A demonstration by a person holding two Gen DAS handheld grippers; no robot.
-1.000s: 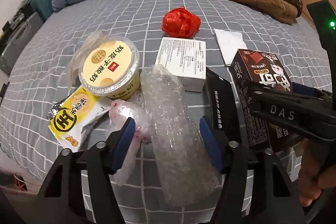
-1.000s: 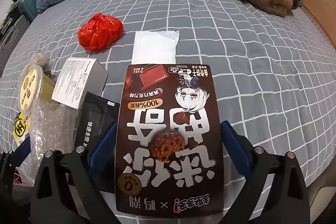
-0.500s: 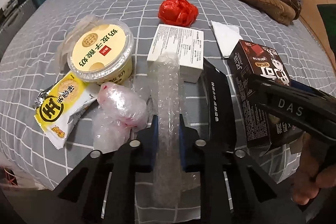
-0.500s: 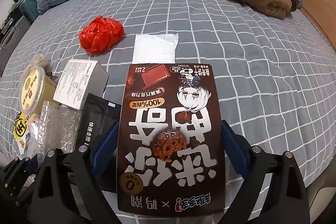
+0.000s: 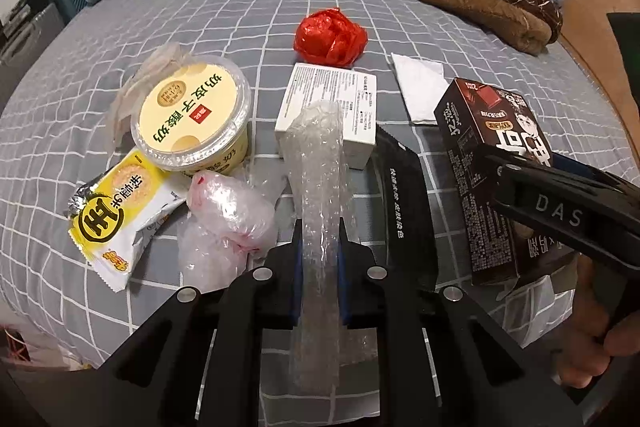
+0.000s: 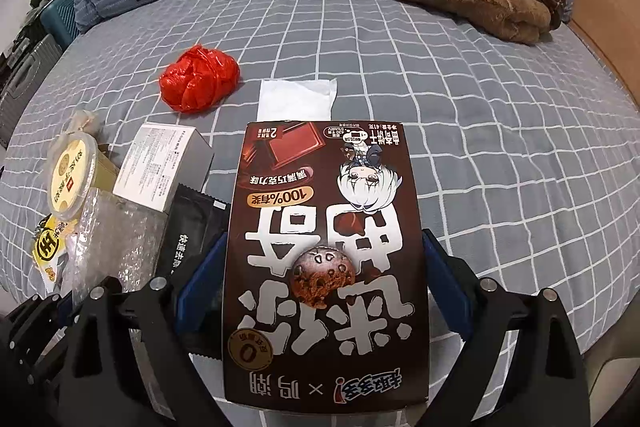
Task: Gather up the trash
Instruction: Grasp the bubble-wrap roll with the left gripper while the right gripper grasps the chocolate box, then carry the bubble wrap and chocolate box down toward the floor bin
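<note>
1. My left gripper [image 5: 319, 259] pinches the bubble wrap [image 5: 320, 195], which lies on the bed [image 5: 256, 11].
2. My right gripper [image 6: 320, 291] clamps the brown box [image 6: 326, 251] by its sides, beside the black pouch [image 6: 192, 227].

bubble wrap [image 5: 320, 187]: clear roll, pinched | chocolate box [image 6: 328, 247]: brown, flat, possibly lifted

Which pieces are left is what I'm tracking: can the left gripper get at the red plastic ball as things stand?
Probably not: the left gripper is shut on the bubble wrap, and the white box lies before the red plastic ball.
</note>
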